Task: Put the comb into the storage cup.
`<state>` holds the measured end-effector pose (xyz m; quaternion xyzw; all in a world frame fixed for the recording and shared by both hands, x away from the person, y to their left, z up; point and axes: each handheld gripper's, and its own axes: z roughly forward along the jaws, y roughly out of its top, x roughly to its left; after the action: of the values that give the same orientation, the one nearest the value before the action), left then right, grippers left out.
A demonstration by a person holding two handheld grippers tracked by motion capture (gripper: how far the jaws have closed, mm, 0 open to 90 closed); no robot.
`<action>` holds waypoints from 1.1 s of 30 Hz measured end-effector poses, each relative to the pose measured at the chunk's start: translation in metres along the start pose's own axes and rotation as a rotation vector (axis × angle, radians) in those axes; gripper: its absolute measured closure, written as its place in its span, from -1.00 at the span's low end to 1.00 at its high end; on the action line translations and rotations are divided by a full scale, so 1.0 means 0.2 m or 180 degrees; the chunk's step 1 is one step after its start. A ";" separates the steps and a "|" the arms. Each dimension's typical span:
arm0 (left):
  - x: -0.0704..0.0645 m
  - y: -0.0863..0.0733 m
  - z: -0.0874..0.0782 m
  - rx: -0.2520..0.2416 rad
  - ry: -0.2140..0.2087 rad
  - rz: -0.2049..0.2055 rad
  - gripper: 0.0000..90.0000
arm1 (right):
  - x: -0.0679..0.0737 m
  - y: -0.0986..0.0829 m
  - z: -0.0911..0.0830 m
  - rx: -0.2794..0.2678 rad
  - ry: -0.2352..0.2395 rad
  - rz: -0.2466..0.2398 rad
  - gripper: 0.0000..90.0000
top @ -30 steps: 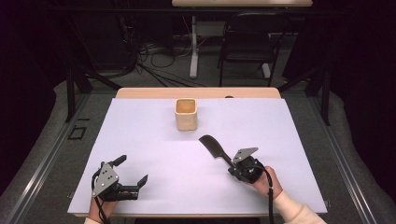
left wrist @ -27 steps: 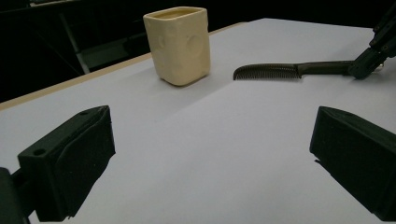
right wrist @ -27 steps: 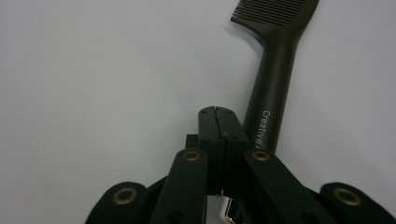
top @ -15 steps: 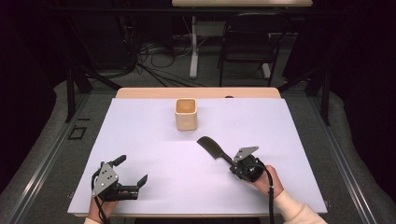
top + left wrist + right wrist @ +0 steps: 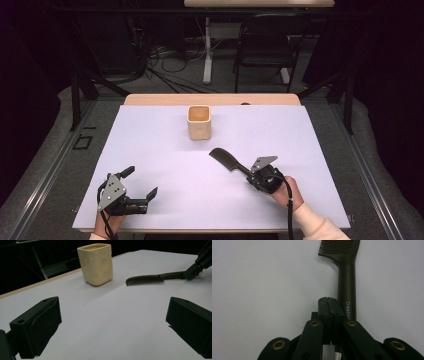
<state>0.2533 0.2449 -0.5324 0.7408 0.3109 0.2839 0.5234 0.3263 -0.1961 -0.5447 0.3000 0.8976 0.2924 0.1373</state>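
Observation:
A dark comb (image 5: 225, 159) lies low over the white sheet, teeth end toward the cup. My right gripper (image 5: 247, 172) holds its handle; in the right gripper view the jaws (image 5: 328, 305) are pressed together with the comb handle (image 5: 347, 277) running out along their right side. A cream square cup (image 5: 199, 122) stands upright at the table's far middle. My left gripper (image 5: 141, 181) rests at the front left, open with nothing between its fingers. The left gripper view (image 5: 112, 325) looks across at the cup (image 5: 96, 263), the comb (image 5: 147, 279) and the right gripper (image 5: 197, 265).
The white sheet (image 5: 150, 145) covers most of the table, with a wooden strip (image 5: 150, 99) bare along the far edge. A black chair (image 5: 265, 45), a desk leg and floor cables stand beyond the table.
The comb's toothed end has swung slightly left with the right gripper. The left gripper has stayed put.

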 end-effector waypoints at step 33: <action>0.00 0.00 0.00 -0.0016 0.0007 0.0016 -1.00 | 0.02 0.08 -0.13 0.0022 0.0269 -0.0075 -0.59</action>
<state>0.2529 0.2454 -0.5319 0.7399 0.3090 0.2867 0.5242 0.3195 -0.1947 -0.5154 0.2773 0.9071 0.3000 0.1017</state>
